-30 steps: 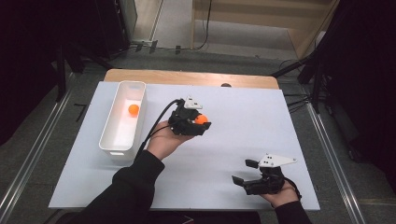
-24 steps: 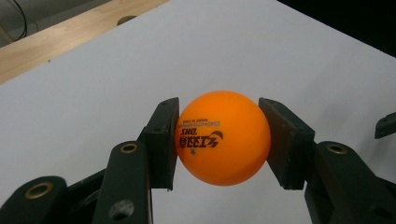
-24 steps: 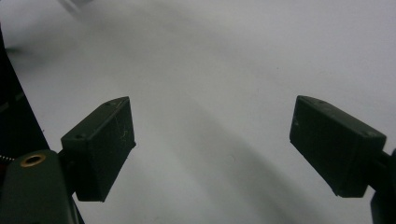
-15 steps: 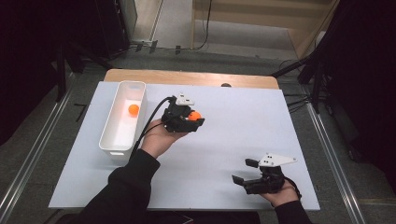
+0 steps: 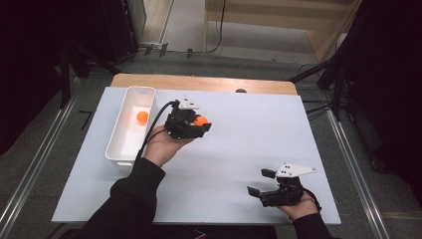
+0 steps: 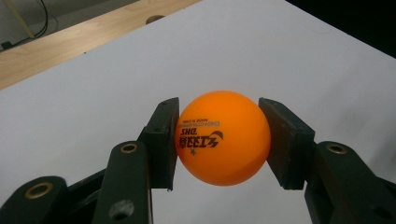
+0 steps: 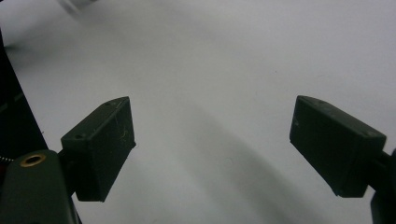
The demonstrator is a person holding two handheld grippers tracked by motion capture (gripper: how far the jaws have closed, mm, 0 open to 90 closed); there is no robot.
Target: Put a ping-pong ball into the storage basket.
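While the left gripper clamps an orange ball at frame centre, the right gripper rests lower right, jaws apart.

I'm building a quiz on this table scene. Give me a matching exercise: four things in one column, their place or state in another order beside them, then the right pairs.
Things:
1. ball with black print
2. second orange ball
3. right gripper
4. white bin

Place or state:
a. jaws open, nothing between them
b. lies inside the bin
c. stands at the left of the white table top
d. clamped between the left gripper jaws

Pairs: 1-d, 2-b, 3-a, 4-c
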